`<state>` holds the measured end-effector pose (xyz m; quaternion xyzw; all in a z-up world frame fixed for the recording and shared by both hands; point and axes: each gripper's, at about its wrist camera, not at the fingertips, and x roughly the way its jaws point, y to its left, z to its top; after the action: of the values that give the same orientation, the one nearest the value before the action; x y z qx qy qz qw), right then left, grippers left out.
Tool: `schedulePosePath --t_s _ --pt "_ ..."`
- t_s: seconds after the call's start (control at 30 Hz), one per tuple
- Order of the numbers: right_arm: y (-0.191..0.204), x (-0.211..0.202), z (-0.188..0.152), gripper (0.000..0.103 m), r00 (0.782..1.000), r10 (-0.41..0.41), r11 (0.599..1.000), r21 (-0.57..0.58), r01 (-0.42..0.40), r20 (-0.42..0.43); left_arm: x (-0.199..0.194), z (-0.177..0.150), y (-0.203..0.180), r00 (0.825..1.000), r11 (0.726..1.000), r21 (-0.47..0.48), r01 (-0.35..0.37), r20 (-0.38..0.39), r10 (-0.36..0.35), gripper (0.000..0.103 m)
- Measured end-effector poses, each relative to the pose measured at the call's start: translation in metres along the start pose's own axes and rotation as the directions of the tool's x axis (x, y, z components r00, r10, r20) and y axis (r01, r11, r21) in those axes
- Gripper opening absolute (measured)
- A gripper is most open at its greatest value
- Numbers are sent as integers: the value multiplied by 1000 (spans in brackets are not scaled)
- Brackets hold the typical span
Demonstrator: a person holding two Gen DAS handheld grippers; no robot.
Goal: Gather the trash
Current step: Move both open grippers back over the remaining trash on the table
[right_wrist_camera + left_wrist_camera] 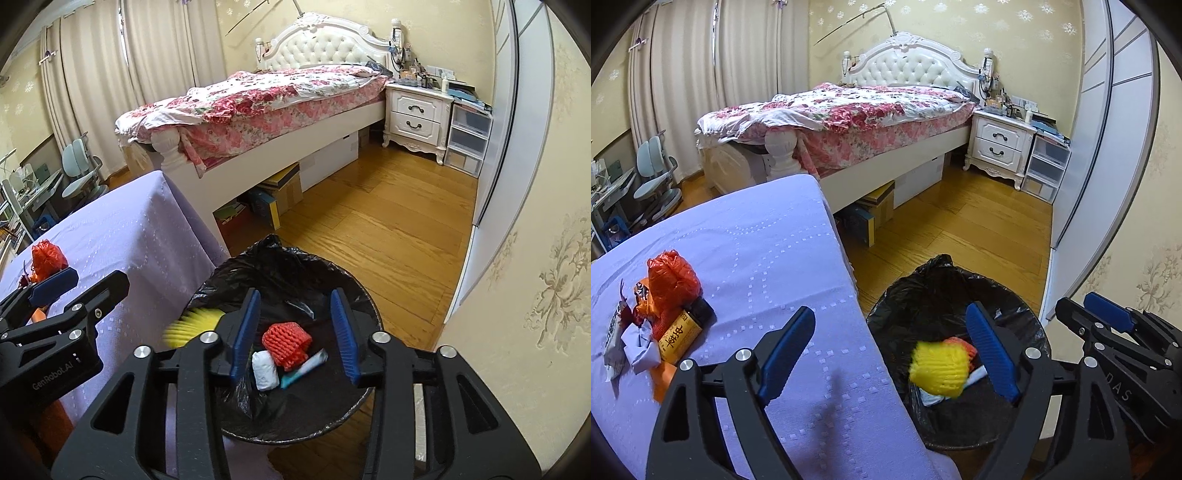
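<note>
A black-bagged trash bin [886,306] stands on the floor beside the lilac-clothed table [757,240]. My left gripper [890,350] is open over the table edge and the bin. A blurred yellow foam net [940,369] is loose at the bin mouth, near the right pad but not pressed. My right gripper [295,332] is open above the bin [365,306] with nothing held. Below it in the bin lie a red foam net [286,341], a white wad [264,371] and a teal wrapper [304,369]. The yellow net [192,323] shows blurred at the left.
On the table's left lie an orange plastic bag [670,277], a yellow-labelled bottle [681,328], crumpled white paper [641,345] and a wrapper [613,336]. A bed [849,122], a white nightstand [997,144] and a sliding wardrobe [1100,129] ring the wooden floor [960,229].
</note>
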<state>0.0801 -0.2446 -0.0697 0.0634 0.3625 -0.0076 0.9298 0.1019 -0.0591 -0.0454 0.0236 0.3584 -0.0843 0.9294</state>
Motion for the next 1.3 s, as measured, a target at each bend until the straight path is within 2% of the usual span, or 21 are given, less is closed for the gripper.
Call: schedulePosePath --t_s 0.2,0.57,0.9,1.3 --pt "2 -4 -2 53 1000 2 1000 1 -2 6 -7 -3 7 1000 1000 3 -25 10 25 84" --pt "27 -11 -6 57 999 36 999 -24 -36 -4 -27 -12 38 996 995 -42 -88 17 89 85" --pt "77 -15 -13 57 994 110 989 -101 -111 -22 -49 -33 86 986 981 -103 -166 -5 166 85" --pt "152 -17 -26 57 974 212 950 -220 -223 -75 -75 -63 160 960 938 -208 -278 -48 274 85"
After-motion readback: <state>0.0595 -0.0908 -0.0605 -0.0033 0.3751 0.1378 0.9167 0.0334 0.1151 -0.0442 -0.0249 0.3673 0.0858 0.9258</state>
